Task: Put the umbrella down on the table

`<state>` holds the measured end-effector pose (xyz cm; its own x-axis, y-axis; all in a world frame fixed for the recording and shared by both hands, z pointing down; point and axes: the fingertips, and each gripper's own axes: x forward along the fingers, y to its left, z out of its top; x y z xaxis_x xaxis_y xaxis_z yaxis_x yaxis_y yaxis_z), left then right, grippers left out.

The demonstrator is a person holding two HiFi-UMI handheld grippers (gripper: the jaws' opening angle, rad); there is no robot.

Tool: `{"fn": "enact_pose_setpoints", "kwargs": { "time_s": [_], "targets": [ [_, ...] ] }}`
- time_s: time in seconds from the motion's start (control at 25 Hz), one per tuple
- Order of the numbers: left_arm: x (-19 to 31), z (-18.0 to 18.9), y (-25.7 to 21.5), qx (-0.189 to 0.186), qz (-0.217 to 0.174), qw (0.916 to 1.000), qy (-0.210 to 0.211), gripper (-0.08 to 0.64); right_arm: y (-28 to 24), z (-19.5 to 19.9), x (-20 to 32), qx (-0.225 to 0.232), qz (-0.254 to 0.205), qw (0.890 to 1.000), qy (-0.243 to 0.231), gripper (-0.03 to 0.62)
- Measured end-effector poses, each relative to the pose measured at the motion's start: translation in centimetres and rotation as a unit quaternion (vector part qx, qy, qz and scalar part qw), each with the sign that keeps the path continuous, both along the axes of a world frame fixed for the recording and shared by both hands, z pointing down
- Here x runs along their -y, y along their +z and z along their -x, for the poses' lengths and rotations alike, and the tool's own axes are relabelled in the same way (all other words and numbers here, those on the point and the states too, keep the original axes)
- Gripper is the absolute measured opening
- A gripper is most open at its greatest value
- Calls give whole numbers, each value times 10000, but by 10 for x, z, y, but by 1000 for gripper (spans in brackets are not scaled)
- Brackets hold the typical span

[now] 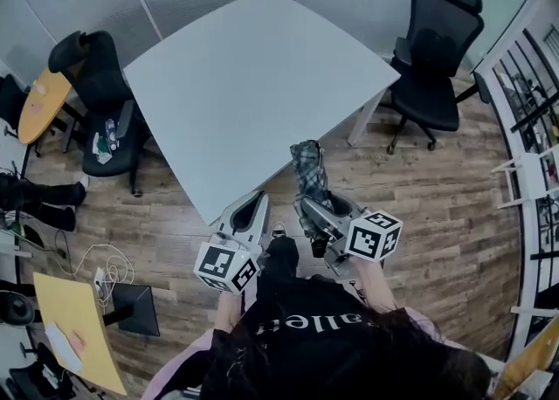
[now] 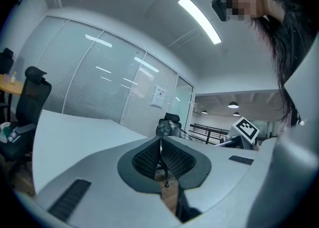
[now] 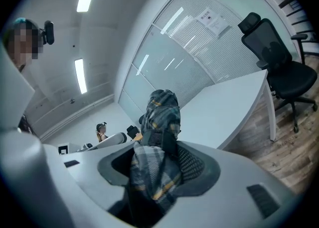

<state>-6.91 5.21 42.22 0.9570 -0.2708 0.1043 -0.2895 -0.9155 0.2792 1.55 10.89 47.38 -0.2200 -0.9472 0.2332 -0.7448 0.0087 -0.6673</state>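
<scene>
One of my tongs, the right gripper (image 1: 313, 206), clamps the folded plaid umbrella (image 1: 308, 165) near the table (image 1: 253, 84) corner, while my left gripper (image 1: 251, 206) has its jaws together, empty.

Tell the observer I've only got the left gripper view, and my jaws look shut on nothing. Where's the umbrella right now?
Observer: The right gripper is shut on it. It's a folded plaid umbrella, sticking out past the jaws.
Operator: Is it down on the table?
Observer: No. The head view shows it held up off the white table, with its far end about at the near edge.
Operator: Where's my gripper in all this?
Observer: The left gripper is close beside the right one, near that same table edge.
</scene>
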Motion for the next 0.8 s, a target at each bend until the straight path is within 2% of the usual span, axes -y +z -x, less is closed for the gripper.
{"fn": "enact_pose_setpoints", "kwargs": {
  "time_s": [0.32, 0.8],
  "targets": [
    [76, -40, 0, 22, 100, 9999, 105, 28, 2, -37, 72, 103, 159, 9998, 76, 215],
    [161, -61, 3, -13, 140, 9997, 212, 28, 2, -59, 153, 66, 227, 9995, 199, 215]
  ]
}}
